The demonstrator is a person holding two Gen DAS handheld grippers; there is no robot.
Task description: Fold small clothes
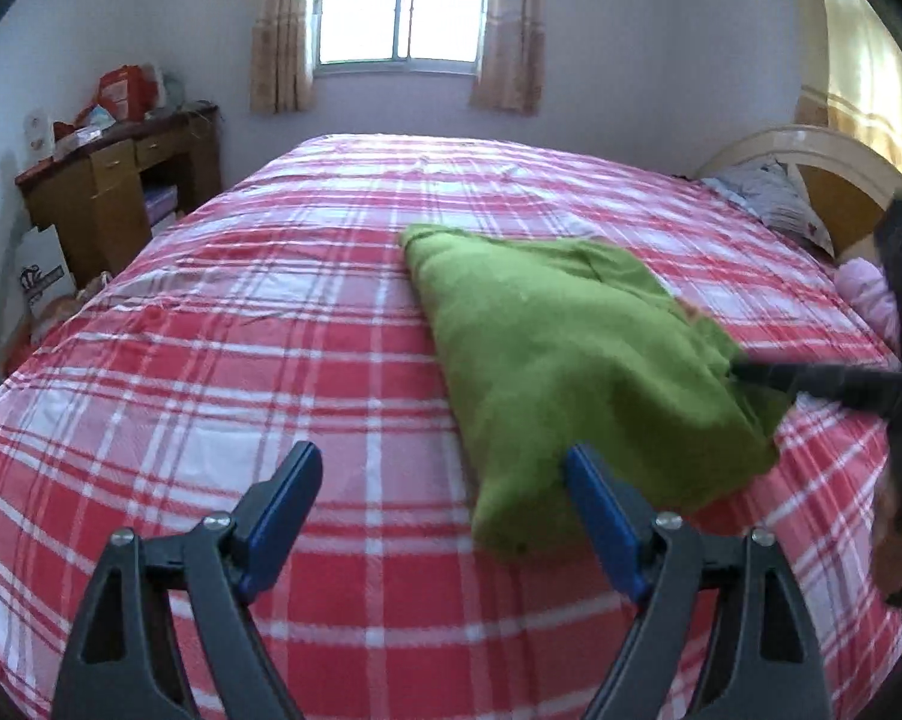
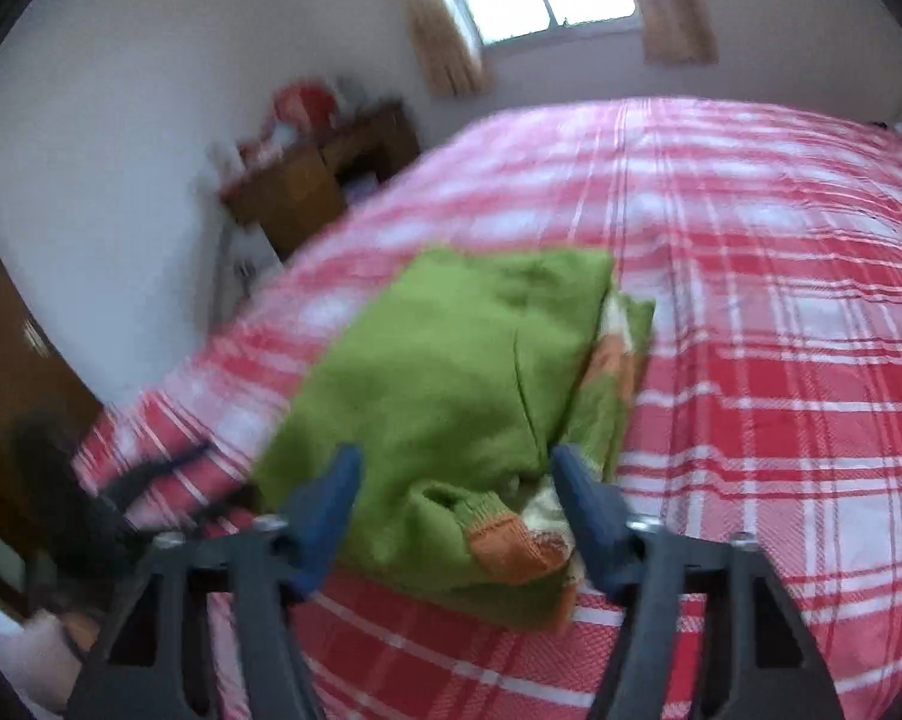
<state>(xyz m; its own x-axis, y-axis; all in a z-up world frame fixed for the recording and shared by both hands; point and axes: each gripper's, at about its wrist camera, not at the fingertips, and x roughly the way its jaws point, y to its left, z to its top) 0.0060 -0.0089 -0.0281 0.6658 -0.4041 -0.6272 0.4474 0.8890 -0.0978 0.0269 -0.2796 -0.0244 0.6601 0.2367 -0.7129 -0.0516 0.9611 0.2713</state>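
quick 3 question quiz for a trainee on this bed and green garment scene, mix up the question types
1. True or false: the green sweater lies folded on the plaid bedspread.
2. What colour are the sweater's cuffs? A blue, B orange, C black.
3. Fill in: both the left gripper and the right gripper are ____, holding nothing.

Key: 1 true; 2 B; 3 open
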